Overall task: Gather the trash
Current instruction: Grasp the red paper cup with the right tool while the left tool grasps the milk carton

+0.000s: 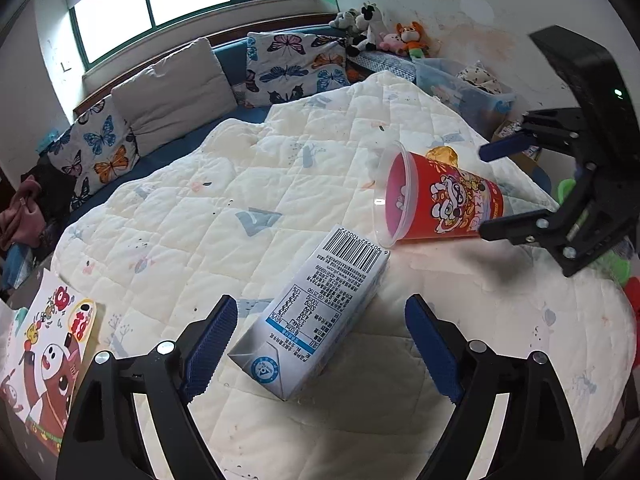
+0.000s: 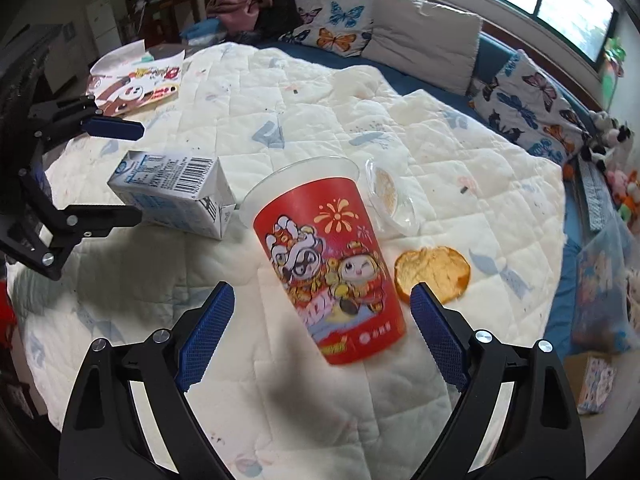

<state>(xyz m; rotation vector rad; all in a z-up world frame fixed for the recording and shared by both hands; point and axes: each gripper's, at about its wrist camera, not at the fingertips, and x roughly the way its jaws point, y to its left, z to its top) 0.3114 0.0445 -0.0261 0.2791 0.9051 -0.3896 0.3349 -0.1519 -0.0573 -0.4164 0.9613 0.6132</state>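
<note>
A white-and-blue milk carton (image 1: 312,320) (image 2: 172,184) lies on its side on a cream quilt (image 1: 192,208). My left gripper (image 1: 322,308) (image 2: 139,172) is open and straddles the carton's near end, pads apart from it. A red printed plastic cup (image 2: 332,264) (image 1: 444,204) lies tipped over to the right of the carton. My right gripper (image 2: 322,294) (image 1: 485,192) is open around the cup's base without touching it. An orange peel-like scrap (image 2: 432,272) and a clear plastic wrapper (image 2: 388,196) lie just beyond the cup.
A cartoon-printed paper sheet (image 1: 44,360) lies at the quilt's edge. Butterfly pillows (image 1: 296,64) and a grey cushion (image 1: 172,92) line the back under the window. Plush toys (image 1: 408,38), a clear storage bin (image 1: 460,84) and a pile of clothes (image 2: 248,4) sit around the bed.
</note>
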